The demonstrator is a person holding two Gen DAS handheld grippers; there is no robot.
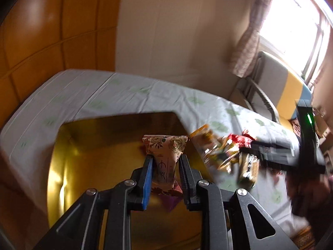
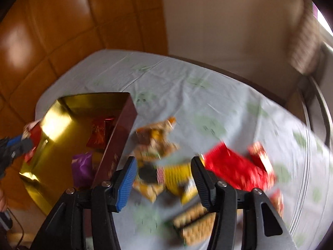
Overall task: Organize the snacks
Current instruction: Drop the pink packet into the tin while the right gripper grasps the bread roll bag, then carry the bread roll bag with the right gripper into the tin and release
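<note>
The left hand-held gripper (image 1: 165,162) is clamped on a floral snack packet (image 1: 166,152), carried over the gold-lined box (image 1: 87,158), likely for dropping in. The right hand-held gripper (image 2: 164,175) stands apart and empty above the loose snacks (image 2: 166,166) on the leaf-print cloth (image 2: 187,95) covering the worktop; beyond, padded brown wall.

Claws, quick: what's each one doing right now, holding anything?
Left claw: closed on a floral-wrapped snack packet, above the gold box.
Right claw: open, holding nothing, above the loose snacks on the tablecloth.
</note>
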